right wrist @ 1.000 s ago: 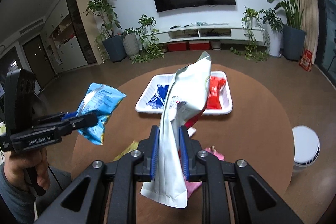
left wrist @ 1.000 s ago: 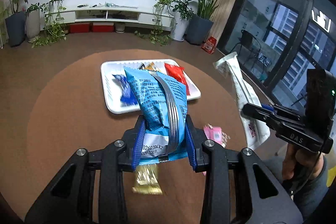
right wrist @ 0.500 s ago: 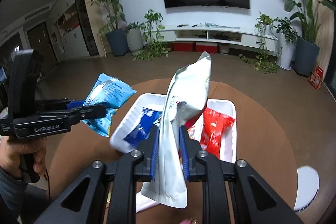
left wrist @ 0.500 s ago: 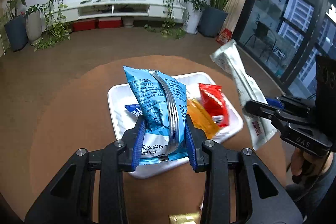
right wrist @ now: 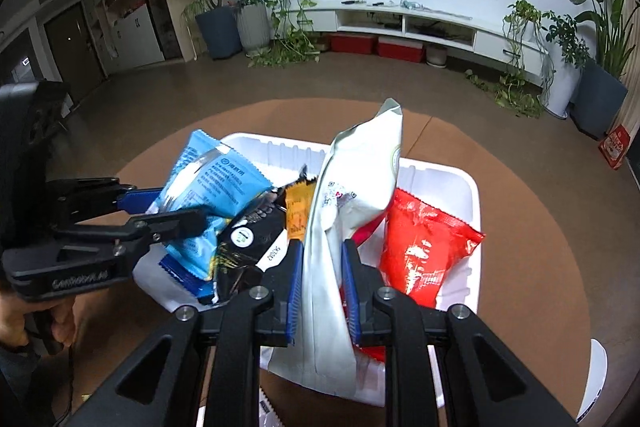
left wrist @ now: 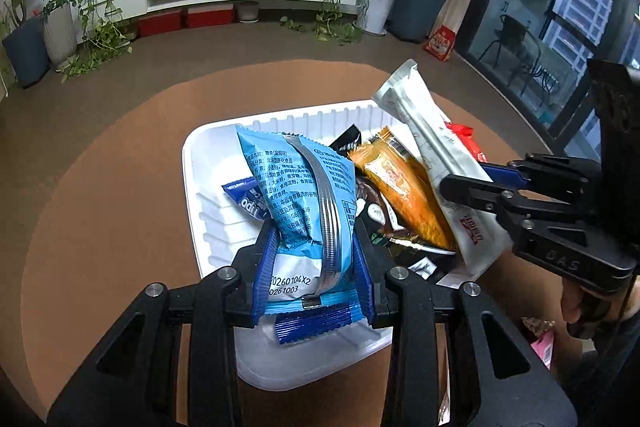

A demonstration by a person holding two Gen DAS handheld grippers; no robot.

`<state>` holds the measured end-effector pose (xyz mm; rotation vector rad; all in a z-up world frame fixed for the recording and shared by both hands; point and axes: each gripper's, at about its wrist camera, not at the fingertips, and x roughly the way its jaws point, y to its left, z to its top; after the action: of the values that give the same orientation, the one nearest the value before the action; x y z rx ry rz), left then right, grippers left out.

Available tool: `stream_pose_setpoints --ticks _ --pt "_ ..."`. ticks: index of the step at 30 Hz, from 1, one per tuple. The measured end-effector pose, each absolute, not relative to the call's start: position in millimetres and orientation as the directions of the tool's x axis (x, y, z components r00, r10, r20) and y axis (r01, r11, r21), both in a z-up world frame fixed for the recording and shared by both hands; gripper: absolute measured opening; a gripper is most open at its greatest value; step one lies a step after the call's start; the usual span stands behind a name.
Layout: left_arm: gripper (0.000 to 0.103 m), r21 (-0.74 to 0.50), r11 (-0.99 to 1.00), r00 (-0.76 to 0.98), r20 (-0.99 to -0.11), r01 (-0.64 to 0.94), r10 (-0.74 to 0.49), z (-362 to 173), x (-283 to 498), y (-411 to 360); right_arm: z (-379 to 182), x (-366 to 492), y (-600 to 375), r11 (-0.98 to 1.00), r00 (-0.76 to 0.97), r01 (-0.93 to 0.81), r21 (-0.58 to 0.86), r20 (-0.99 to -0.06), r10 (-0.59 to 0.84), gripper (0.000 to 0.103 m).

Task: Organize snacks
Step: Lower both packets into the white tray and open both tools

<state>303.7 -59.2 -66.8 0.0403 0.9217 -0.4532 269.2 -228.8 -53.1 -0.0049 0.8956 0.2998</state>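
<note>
Tray crowded on the right, open on the left

From my left wrist view the white tray [left wrist: 192, 187] has bare floor along its left side and far-left corner, so I can come in there; its right half is packed with an orange packet [left wrist: 400, 187], a black packet [left wrist: 348, 141] and a red packet [right wrist: 424, 247], leaving little gap. The blue bag [left wrist: 304, 195] in my left gripper [left wrist: 314, 271] and the white bag [right wrist: 352, 195] in my right gripper [right wrist: 320, 291] hang over the tray close together, and each gripper blocks the other's sideways path. The brown table [left wrist: 100, 187] around the tray lies open left and far.
</note>
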Motion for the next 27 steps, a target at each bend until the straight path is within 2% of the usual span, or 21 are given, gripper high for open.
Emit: stream_pose_setpoints --ticks 13,17,19,22,25,27 --pt "0.038 -0.139 0.912 0.537 -0.77 0.387 -0.345 -71 308 -64 -68 268 -235 0.967 0.586 -0.223 0.12 -0.777 0.232 0.022" --pt "0.046 -0.142 0.913 0.535 -0.771 0.383 -0.344 -68 309 -60 -66 266 -237 0.968 0.596 -0.223 0.111 -0.771 0.226 0.022" --pt "0.047 -0.142 0.915 0.54 -0.769 0.377 -0.342 -66 306 -60 -64 264 -234 0.969 0.599 -0.222 0.109 -0.769 0.224 0.023" --pt "0.062 -0.138 0.917 0.55 -0.763 0.374 -0.339 -63 301 -61 -61 260 -234 0.969 0.606 -0.22 0.113 -0.762 0.227 0.025" --pt "0.071 -0.144 0.917 0.555 -0.757 0.372 -0.345 -60 298 -60 -55 257 -233 0.968 0.618 -0.224 0.11 -0.752 0.228 0.039" --pt "0.078 -0.143 0.919 0.567 -0.749 0.366 -0.342 -58 294 -58 -51 255 -232 0.968 0.625 -0.228 0.103 -0.747 0.226 0.054"
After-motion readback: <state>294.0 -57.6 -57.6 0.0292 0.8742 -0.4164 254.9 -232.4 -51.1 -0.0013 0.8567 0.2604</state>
